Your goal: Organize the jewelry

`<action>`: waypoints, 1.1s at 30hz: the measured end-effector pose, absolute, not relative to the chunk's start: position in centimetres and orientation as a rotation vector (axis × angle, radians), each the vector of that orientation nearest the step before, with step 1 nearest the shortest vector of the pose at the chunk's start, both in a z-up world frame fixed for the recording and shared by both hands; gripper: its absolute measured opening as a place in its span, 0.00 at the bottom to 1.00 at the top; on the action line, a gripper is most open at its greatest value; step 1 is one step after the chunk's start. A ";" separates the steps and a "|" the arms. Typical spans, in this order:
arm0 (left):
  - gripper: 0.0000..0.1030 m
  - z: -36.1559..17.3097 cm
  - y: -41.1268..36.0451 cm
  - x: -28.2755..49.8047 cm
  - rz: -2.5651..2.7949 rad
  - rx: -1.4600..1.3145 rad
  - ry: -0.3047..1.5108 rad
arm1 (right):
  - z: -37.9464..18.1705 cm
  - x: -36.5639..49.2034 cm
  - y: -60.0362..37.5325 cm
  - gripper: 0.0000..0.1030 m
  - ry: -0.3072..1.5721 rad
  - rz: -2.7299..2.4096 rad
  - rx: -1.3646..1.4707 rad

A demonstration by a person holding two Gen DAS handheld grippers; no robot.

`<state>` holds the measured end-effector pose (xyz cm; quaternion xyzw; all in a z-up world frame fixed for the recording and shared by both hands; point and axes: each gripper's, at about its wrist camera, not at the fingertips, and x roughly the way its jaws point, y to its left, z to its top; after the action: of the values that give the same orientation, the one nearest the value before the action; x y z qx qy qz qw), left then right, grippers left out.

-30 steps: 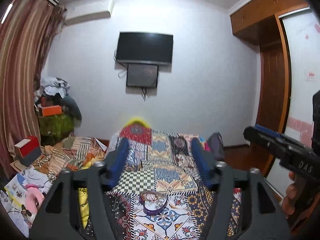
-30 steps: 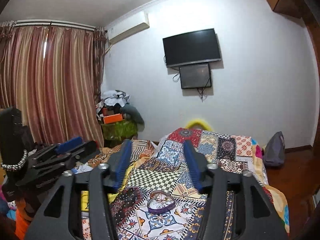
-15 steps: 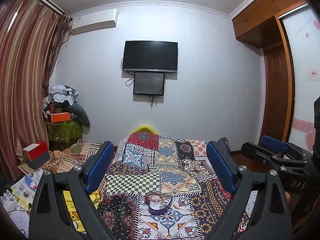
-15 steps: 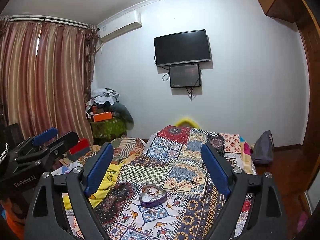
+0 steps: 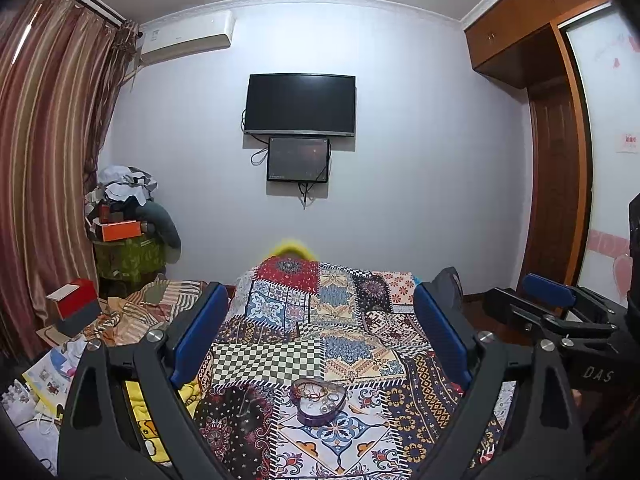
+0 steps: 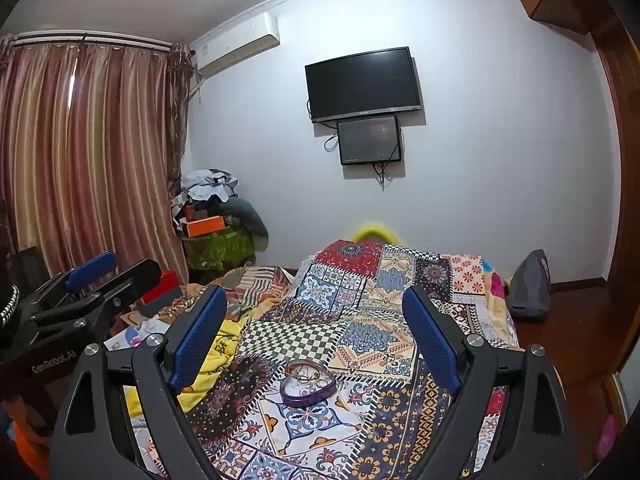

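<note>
A purple heart-shaped box (image 5: pixel 317 401) holding bangles, rings and small pieces sits on the patchwork bedspread (image 5: pixel 320 320); it also shows in the right wrist view (image 6: pixel 307 383). My left gripper (image 5: pixel 318 320) is open and empty, held above and short of the box. My right gripper (image 6: pixel 315 322) is open and empty, likewise above and short of it. The right gripper shows at the right edge of the left wrist view (image 5: pixel 560 320); the left gripper shows at the left edge of the right wrist view (image 6: pixel 88 296).
Loose fabric and papers (image 5: pixel 132 316) lie left of the bed with a red box (image 5: pixel 74 300). A cluttered pile (image 6: pixel 216 216) stands in the corner by the curtain. A grey bag (image 6: pixel 528 284) sits on the floor at right. A TV (image 5: pixel 300 104) hangs on the far wall.
Both grippers have opened wide from nearly shut and pulled back and up, so the heart box looks smaller and farther away.
</note>
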<state>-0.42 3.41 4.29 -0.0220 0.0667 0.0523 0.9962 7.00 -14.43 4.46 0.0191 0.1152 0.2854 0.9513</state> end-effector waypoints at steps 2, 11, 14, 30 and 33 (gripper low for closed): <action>0.91 4.2 3.4 -0.1 0.103 -0.044 0.139 | 4.5 7.0 -14.5 0.85 0.237 0.580 0.040; 0.91 4.0 3.6 0.4 0.099 -0.047 0.146 | 4.4 7.5 -14.6 0.85 0.257 0.580 0.038; 0.92 3.9 3.6 0.7 0.100 -0.051 0.151 | 4.5 7.5 -14.7 0.85 0.261 0.582 0.037; 0.92 3.5 4.1 1.0 0.086 -0.053 0.156 | 4.4 7.6 -14.6 0.85 0.264 0.584 0.036; 0.92 3.4 4.0 1.0 0.074 -0.048 0.160 | 4.3 7.7 -14.6 0.85 0.268 0.586 0.033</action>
<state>1.02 4.03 3.41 -0.0240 0.0798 0.0369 0.9958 7.66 -14.56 4.35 0.0160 0.1317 0.2878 0.9484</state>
